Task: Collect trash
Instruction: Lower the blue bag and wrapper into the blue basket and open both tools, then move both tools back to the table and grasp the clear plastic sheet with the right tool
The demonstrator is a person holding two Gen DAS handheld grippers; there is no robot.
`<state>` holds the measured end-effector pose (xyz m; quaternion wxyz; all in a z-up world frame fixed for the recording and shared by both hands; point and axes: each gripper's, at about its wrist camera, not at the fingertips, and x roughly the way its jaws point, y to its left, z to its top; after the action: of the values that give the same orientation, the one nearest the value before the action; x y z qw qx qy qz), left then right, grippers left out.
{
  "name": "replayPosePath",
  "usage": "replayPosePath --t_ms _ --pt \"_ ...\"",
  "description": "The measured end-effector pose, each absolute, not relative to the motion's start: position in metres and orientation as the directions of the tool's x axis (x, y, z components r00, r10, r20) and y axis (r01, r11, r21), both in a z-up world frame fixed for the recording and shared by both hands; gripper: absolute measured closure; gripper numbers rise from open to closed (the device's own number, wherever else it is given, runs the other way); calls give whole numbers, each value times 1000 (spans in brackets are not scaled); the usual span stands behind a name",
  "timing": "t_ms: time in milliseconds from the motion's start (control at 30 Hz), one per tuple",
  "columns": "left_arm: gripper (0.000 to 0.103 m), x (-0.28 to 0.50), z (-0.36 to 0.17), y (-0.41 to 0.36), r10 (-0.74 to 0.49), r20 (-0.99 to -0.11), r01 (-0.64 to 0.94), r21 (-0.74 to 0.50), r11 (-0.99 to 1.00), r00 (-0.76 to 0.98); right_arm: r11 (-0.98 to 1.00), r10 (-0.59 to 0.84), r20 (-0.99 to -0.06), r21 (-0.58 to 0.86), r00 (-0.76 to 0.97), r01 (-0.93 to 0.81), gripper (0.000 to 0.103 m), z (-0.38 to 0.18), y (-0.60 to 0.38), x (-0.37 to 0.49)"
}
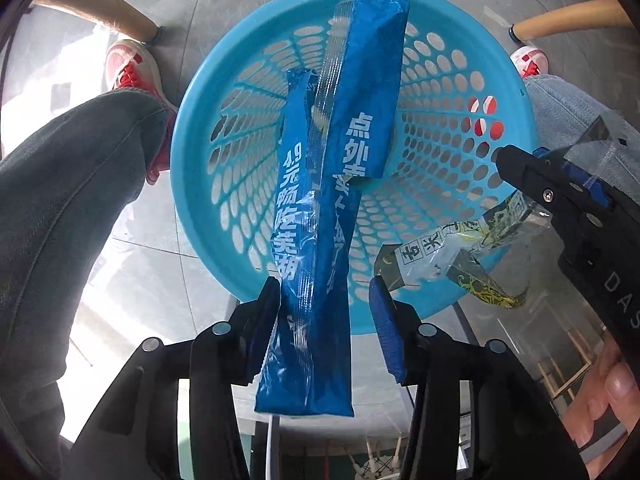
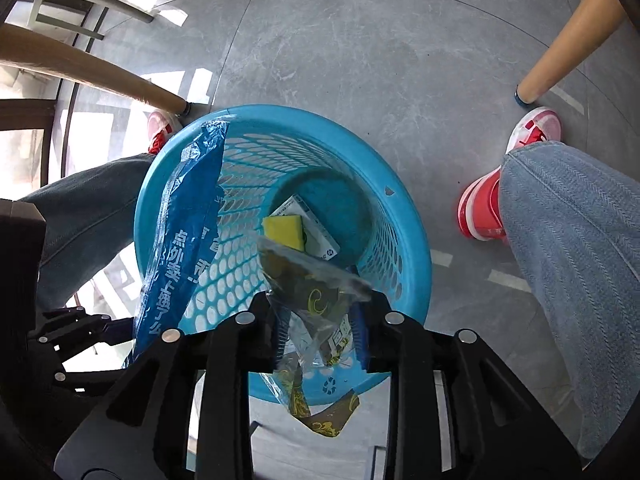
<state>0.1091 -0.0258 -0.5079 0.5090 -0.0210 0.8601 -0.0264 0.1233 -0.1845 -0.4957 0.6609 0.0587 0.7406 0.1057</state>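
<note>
A blue perforated plastic basket [image 1: 200, 128] stands on the floor below both grippers; it also shows in the right wrist view [image 2: 404, 248]. My left gripper [image 1: 324, 312] is open, and a long blue wrapper [image 1: 320, 208] with white print hangs between its fingers, touching the left pad, over the basket. The wrapper also shows in the right wrist view [image 2: 180, 232]. My right gripper [image 2: 320, 332] is open around a clear, dark-patterned wrapper [image 2: 312, 304] above the basket's near rim; this wrapper shows in the left wrist view [image 1: 472, 256]. A yellow sponge [image 2: 284, 232] and a small box [image 2: 316, 236] lie in the basket.
The person's jeans legs [image 2: 572, 260] and red shoes [image 2: 480, 212] stand on both sides of the basket. Wooden table legs [image 2: 568, 40] rise at the far left and right. A grey tiled floor [image 2: 360, 60] lies around the basket.
</note>
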Motion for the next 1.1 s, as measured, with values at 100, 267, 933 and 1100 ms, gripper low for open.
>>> replayPosePath --t_ms 100,267,933,1100 --pt "56 103 -500 -20 -84 -874 -32 -79 996 -478 970 236 -967 240 -93 -42 57 -482 -191 121" --pt "51 99 -472 -18 -104 -903 -32 -100 994 -416 967 251 -967 252 -37 -27 56 -454 -200 115" --pt "8 24 -240 34 -242 -940 27 -242 970 241 853 513 -809 442 286 -277 25 -236 -209 -13" --pt "8 0 -189 13 -349 -887 195 -301 934 304 825 555 -739 434 381 -361 25 -176 -221 -38"
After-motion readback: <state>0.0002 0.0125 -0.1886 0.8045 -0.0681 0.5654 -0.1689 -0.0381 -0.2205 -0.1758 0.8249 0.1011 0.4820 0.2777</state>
